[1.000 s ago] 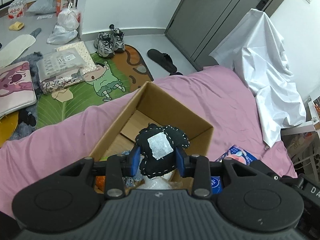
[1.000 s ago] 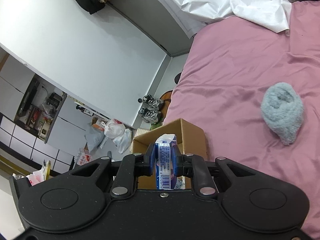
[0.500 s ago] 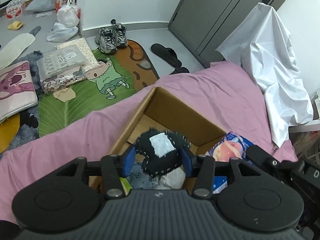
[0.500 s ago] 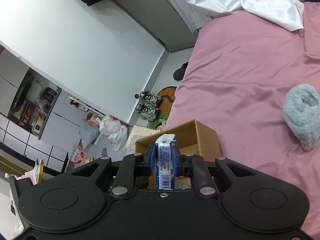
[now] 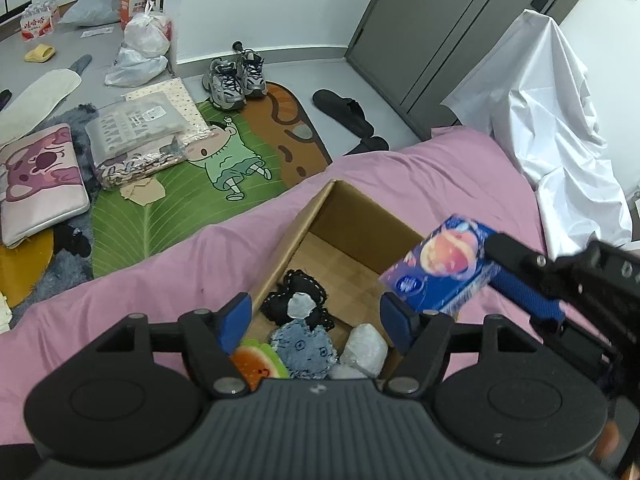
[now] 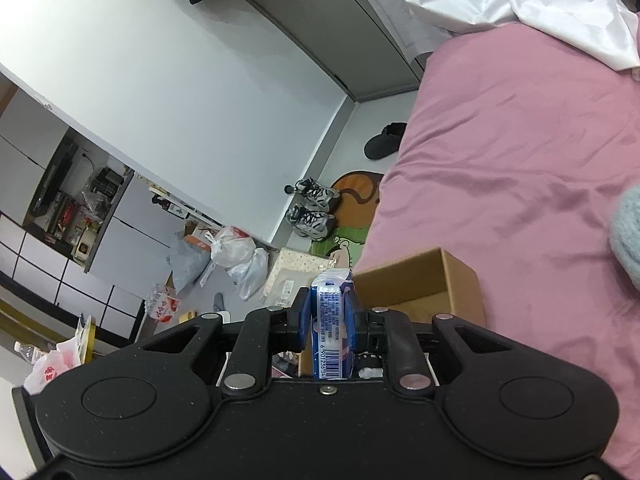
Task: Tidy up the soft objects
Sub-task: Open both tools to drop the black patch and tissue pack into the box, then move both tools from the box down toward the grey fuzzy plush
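An open cardboard box [image 5: 308,224] stands on the pink bed [image 5: 160,256]. A black stitched soft toy [image 5: 298,300] lies in it with a blue plush [image 5: 304,346], a watermelon plush [image 5: 260,364] and a white bundle [image 5: 366,348]. My left gripper [image 5: 316,320] is open and empty just above them. My right gripper [image 6: 330,320] is shut on a blue tissue pack [image 6: 330,320]; in the left wrist view the pack [image 5: 440,268] hangs over the box's right edge. The box [image 6: 432,280] also shows in the right wrist view. A grey fluffy item [image 6: 626,236] lies on the bed [image 6: 520,160].
A white sheet [image 5: 560,120] drapes over furniture to the right of the bed. On the floor beyond the bed are a cartoon rug [image 5: 180,196], sneakers [image 5: 236,80], black slippers [image 5: 340,108], packaged bedding [image 5: 136,136] and plastic bags [image 5: 144,48].
My left gripper opened and let the black soft toy drop into the box. My right gripper brought the blue tissue pack over the box's right edge.
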Demonstrator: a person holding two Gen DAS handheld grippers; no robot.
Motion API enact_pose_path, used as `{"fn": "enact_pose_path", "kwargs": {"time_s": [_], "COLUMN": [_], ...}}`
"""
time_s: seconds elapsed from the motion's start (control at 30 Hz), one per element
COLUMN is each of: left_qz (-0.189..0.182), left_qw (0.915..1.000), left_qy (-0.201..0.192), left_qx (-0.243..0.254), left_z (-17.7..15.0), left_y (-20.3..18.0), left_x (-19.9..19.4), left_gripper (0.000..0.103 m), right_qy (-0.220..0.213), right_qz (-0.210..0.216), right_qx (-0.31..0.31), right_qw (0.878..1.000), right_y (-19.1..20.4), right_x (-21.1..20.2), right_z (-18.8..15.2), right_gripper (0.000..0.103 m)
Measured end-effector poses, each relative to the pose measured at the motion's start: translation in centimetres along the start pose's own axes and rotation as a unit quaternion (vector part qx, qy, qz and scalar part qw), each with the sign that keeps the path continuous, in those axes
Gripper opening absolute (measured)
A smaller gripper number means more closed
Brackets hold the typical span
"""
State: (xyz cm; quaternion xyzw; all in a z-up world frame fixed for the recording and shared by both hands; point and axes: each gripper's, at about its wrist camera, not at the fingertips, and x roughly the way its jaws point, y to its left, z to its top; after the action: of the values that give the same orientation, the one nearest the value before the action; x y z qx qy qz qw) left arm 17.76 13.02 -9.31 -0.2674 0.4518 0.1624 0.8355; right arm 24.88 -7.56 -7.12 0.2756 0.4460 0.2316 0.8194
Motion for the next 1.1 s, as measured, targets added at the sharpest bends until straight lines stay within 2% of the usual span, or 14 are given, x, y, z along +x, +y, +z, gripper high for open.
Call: {"fn": "enact_pose_path", "kwargs": {"time_s": [0.13, 0.2, 0.27, 0.33, 0.4, 0.57, 0.73, 0.87, 1.1], "left_qz": [0.008, 0.012, 0.013, 0.013, 0.030, 0.027, 0.016, 0.011, 0.007], "left_qw": [0.9999, 0.9998, 0.9998, 0.9999, 0.9995, 0.9996, 0.9997, 0.9994, 0.9982], "left_qy": [-0.010, -0.014, -0.010, -0.009, -0.013, -0.007, -0.004, -0.005, -0.013], "left_qx": [0.001, -0.001, -0.006, -0.005, 0.002, 0.006, 0.017, 0.033, 0.059], "left_z": [0.4, 0.7, 0.9, 1.0, 0.9, 0.6, -0.2, -1.1, -2.8], "left_y": [0.7, 1.2, 1.5, 1.6, 1.4, 1.1, 0.2, -1.0, -3.0], "left_x": [-0.9, -1.3, -1.5, -1.8, -2.0, -2.0, -2.2, -2.2, -2.5], "left_gripper": [0.077, 0.078, 0.080, 0.083, 0.085, 0.090, 0.095, 0.103, 0.103], "right_qy": [0.007, 0.018, 0.017, 0.014, 0.016, -0.001, -0.007, -0.018, -0.033], "right_qz": [0.010, 0.011, 0.003, -0.001, -0.001, -0.030, -0.048, -0.067, -0.094], "right_qx": [-0.004, -0.001, 0.000, 0.001, 0.010, 0.002, -0.007, -0.029, -0.050], "right_qw": [1.000, 1.000, 1.000, 1.000, 1.000, 1.000, 0.999, 0.997, 0.994], "right_y": [0.5, 0.5, 0.4, 0.1, -0.4, -1.4, -2.5, -3.0, -4.9], "right_x": [0.7, 1.0, 0.8, 0.4, 0.0, -1.9, -3.5, -4.9, -7.1], "right_z": [0.2, 0.2, -0.1, -0.4, -0.6, -1.0, -1.3, -1.7, -1.6], "right_gripper": [0.023, 0.034, 0.054, 0.056, 0.058, 0.079, 0.083, 0.091, 0.102]}}
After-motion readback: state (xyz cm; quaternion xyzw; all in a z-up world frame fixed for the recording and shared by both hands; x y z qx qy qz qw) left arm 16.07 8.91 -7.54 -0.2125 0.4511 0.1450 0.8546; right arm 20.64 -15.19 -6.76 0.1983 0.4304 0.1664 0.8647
